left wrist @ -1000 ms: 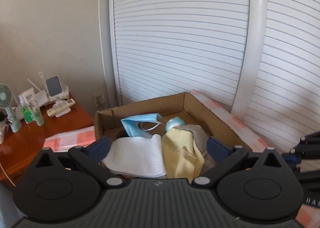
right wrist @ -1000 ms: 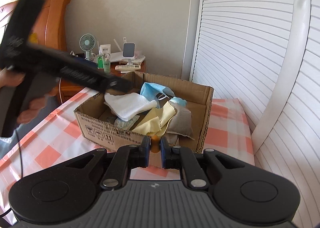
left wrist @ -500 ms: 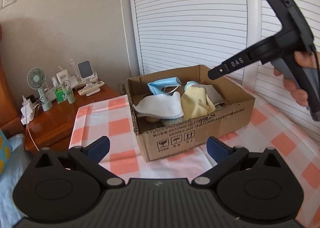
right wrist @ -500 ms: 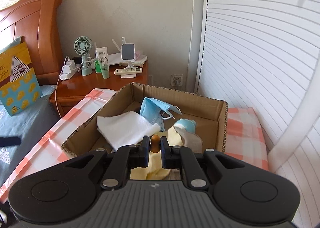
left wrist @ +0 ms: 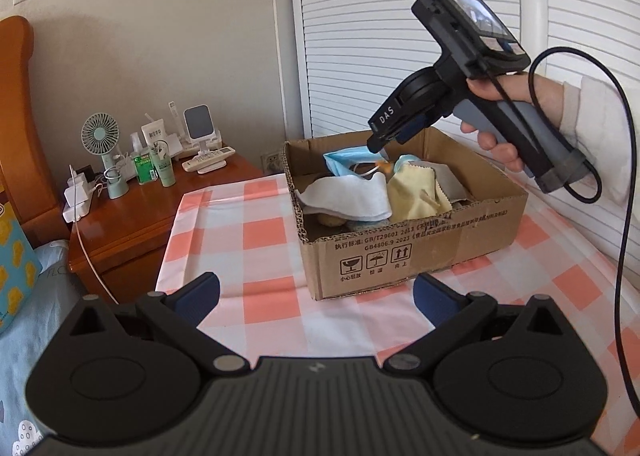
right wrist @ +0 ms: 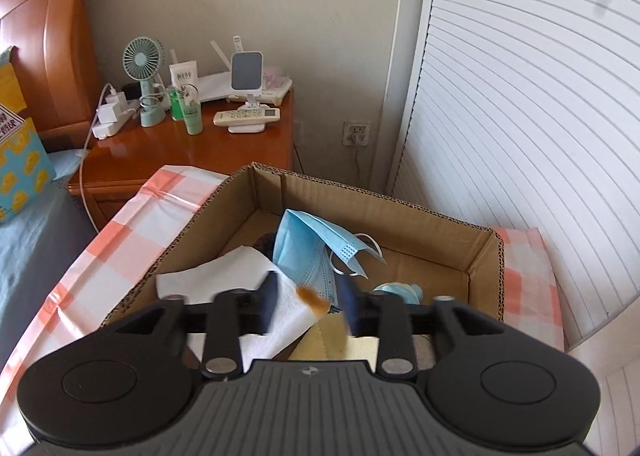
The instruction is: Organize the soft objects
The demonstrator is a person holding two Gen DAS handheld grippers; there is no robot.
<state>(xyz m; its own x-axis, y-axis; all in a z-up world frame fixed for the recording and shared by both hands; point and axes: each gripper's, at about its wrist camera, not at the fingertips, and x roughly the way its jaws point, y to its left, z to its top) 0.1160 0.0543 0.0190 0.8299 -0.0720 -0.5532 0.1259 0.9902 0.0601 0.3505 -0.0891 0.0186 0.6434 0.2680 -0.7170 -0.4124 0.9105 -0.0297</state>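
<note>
Right wrist view: right tool [right wrist: 308, 302] is opening over the cardboard box [right wrist: 486, 260], and a small orange piece [right wrist: 313, 300] sits loose between its pads, seemingly light. Beyond lie a white cloth [right wrist: 236, 276] and blue mask [right wrist: 310, 252], limp; pinch an edge or fold. Left tool [left wrist: 316, 296] stands wide, empty, short of the box.

Left wrist cam: back from the open brown cardboard box [left wrist: 404, 232], looking down across the checked cloth at its printed front. Right wrist cam: right over that box [right wrist: 360, 200], steeper tilt into it. Both share the box and the wooden nightstand [left wrist: 132, 216] beyond it.
</note>
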